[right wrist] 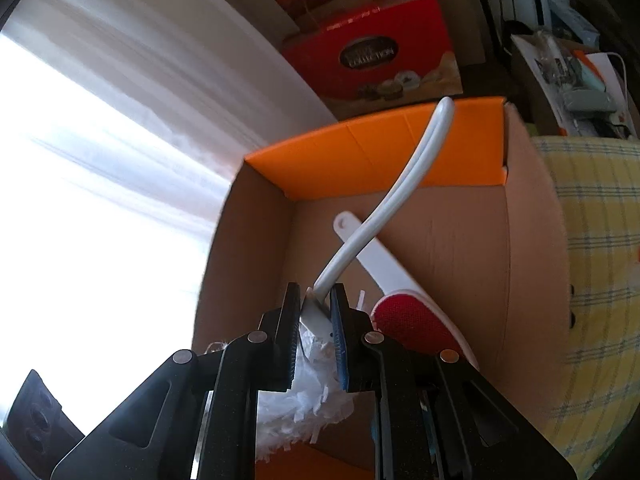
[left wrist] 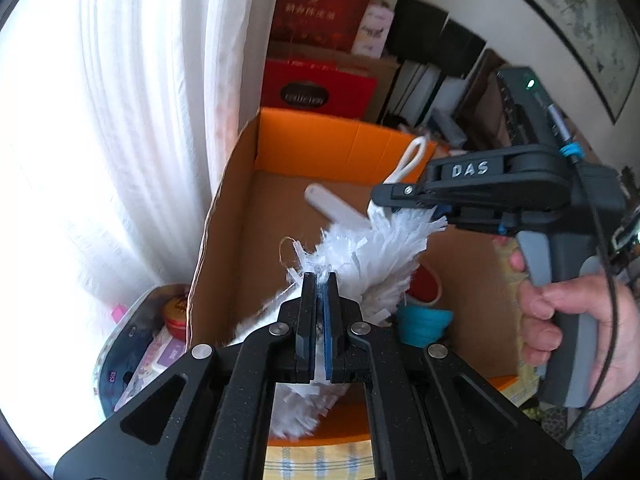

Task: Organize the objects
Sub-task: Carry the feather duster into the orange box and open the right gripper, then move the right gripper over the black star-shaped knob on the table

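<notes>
An open cardboard box point(left wrist: 256, 216) with an orange inner flap stood beside the white curtain point(left wrist: 132, 120), and a red-headed lint brush point(right wrist: 404, 320) with a white handle lay inside it. A white fluffy duster point(left wrist: 372, 256) was held over the box opening, its looped white handle point(right wrist: 384, 200) angled up toward the orange flap. The left claw point(left wrist: 320, 280) was clamped on the duster's fluffy head, while the right claw point(right wrist: 316, 300) was closed on the base of the handle.
</notes>
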The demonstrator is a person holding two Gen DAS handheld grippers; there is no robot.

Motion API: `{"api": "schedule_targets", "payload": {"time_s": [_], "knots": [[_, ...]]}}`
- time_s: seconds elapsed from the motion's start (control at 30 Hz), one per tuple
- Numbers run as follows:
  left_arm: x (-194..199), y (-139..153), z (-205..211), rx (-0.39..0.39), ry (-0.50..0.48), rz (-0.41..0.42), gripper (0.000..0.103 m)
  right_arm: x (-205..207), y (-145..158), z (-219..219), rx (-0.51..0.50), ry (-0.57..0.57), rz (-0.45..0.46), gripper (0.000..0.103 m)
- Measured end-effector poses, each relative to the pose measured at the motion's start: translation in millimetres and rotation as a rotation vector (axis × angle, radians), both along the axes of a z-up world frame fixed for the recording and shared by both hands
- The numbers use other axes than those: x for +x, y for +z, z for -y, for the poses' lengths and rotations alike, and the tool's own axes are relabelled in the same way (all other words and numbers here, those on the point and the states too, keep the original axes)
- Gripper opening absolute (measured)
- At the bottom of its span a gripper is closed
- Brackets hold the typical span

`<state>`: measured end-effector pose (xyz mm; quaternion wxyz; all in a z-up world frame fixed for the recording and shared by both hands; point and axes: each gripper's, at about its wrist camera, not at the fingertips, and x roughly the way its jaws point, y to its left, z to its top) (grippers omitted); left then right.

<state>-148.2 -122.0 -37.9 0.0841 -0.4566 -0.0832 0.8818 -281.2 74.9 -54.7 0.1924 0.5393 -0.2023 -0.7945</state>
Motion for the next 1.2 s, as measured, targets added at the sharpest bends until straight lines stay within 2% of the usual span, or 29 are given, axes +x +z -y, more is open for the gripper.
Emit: {"api": "schedule_targets", "payload": {"time_s": [0.1,0.13,0.17,0.23,0.27,0.37,0.43,0.63,0.83,1.0,1.13,1.2], "knots": [[-1.3,-7.3,0.7,0.000,0.005,0.027,0.005,0.3,-4.3,-1.7,0.004,0.003,0.015,0.017],[-1.0,-7.7,1.0,0.002,0.010,0.033,0.010,1.6,-3.1,-3.7,0.008,0.001,0.013,0.017],[-0.3,-7.4,1.5,0.006,0.012,0.035,0.014,2.9,-0.9,-5.6,0.015,0.000,0.006,0.022],[0.5,-3.3,2.5,0.018,0.020,0.026,0.034,6.3,6.0,-9.8,0.028,0.004,-0.019,0.037],[0.7,0.5,2.4,0.021,0.022,0.012,0.038,8.2,9.8,-11.7,0.037,0.004,-0.031,0.042],[2.1,10.0,-0.6,0.011,0.025,-0.013,0.054,13.7,20.3,-18.2,0.065,0.013,-0.060,0.043],[4.3,16.3,-3.6,-0.002,0.028,-0.034,0.071,14.3,26.7,-22.1,0.081,0.008,-0.076,0.043],[2.1,25.7,-5.8,0.028,0.026,-0.041,0.080,23.2,38.9,-34.7,0.119,-0.008,-0.106,0.053],[3.2,30.7,-16.3,0.016,0.020,-0.046,0.091,35.9,48.4,-52.4,0.157,-0.019,-0.135,0.063],[5.9,34.7,-25.6,0.044,0.021,-0.048,0.098,49.3,52.1,-70.3,0.197,-0.037,-0.144,0.083],[6.7,39.1,-38.5,0.044,0.003,-0.057,0.099,57.0,52.1,-86.0,0.257,-0.055,-0.147,0.085],[6.8,40.9,-47.0,0.043,-0.011,-0.058,0.103,62.4,53.7,-94.1,0.286,-0.058,-0.155,0.087]]}}
